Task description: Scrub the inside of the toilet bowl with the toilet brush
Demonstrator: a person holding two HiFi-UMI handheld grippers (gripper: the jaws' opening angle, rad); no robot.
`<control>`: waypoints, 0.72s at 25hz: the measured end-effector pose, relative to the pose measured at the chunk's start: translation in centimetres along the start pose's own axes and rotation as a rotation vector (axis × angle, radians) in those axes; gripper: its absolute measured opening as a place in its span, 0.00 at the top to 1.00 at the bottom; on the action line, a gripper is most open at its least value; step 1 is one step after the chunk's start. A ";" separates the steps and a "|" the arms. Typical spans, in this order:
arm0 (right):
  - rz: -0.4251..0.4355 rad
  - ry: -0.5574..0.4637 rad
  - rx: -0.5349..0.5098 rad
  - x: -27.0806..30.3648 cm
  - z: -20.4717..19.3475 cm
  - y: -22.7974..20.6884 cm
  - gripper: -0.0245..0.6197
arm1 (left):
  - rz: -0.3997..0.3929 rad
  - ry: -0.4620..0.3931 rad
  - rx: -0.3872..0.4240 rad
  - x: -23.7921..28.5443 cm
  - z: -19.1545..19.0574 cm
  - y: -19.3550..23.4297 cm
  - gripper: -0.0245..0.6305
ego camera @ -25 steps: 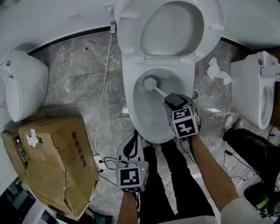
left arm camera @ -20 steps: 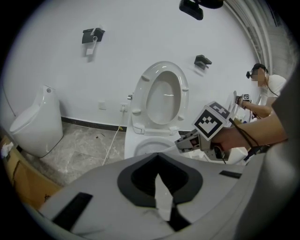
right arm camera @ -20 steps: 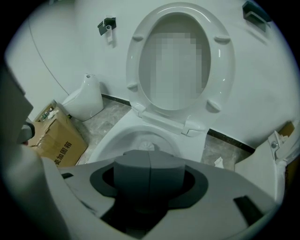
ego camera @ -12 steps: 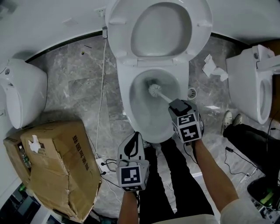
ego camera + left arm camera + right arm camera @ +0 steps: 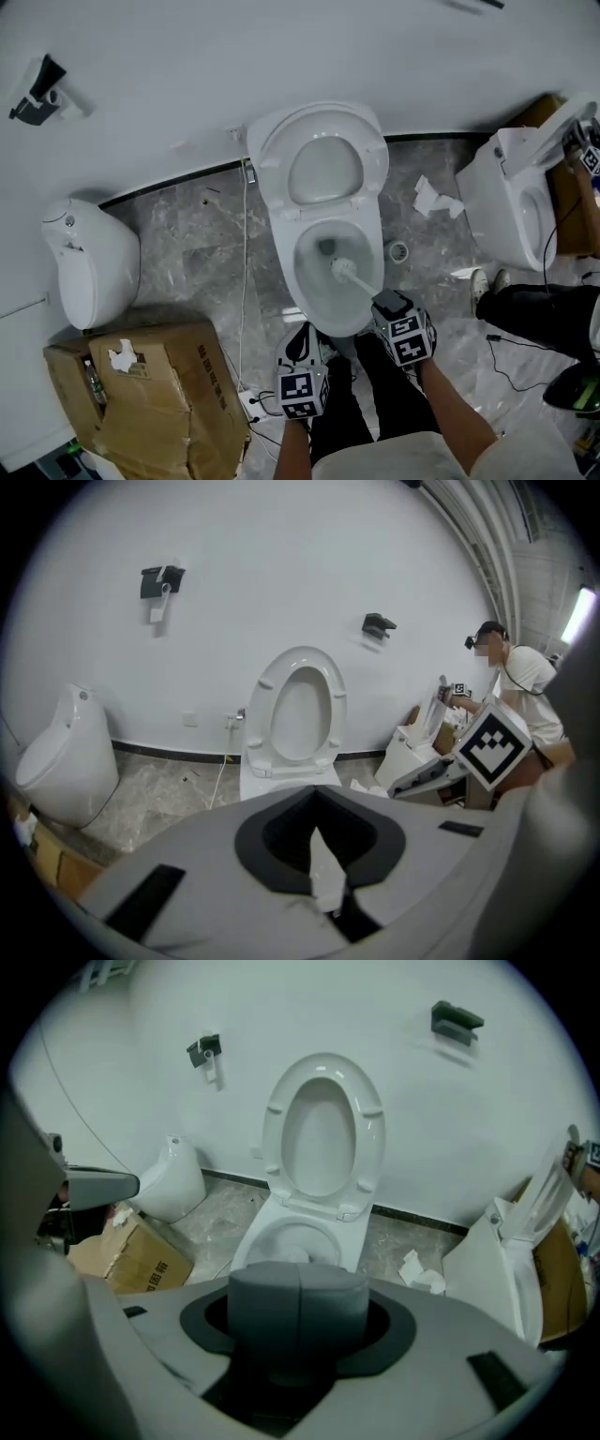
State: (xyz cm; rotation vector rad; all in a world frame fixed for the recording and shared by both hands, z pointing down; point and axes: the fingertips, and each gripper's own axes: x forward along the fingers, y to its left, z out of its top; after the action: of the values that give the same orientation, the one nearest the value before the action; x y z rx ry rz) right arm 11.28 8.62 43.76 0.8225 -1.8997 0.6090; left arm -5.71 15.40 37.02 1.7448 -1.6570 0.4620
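Two claws: the right claw (image 5: pixel 298 1309) grips one toilet brush (image 5: pixel 344 270) inside one toilet bowl (image 5: pixel 312 284), the left claw (image 5: pixel 322 869) clenched.

Mock-up washroom, likely test lab: toilet (image 5: pixel 302 281) mid, second toilet (image 5: pixel 495 211) right, white fixture (image 5: pixel 89 267) left, along bare wall (image 5: pixel 281 56); torn box (image 5: pixel 159 394) near left, loose cables (image 5: pixel 246 253) on marble floor (image 5: pixel 187 234).

Bright, even light with soft shadows; a strip lamp (image 5: pixel 579 611) glares at right; both gripper views bulge, corners black, foreground blurred
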 end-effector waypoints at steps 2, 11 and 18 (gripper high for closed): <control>-0.014 -0.029 0.025 -3.9 0.7 0.4 0.56 | -0.025 -0.002 0.031 -2.2 1.7 -0.7 0.92; -0.045 -0.194 0.054 -14.0 2.5 2.4 0.56 | -0.042 -0.012 0.126 -9.8 3.6 -1.0 0.92; -0.032 -0.186 0.044 -15.1 1.0 4.3 0.56 | -0.071 -0.013 0.089 -10.6 2.8 -2.0 0.92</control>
State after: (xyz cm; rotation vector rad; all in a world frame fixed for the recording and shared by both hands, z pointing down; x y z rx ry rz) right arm 12.37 15.07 29.43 0.9649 -2.0427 0.5724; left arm -5.67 21.23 27.51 1.8693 -1.5993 0.4988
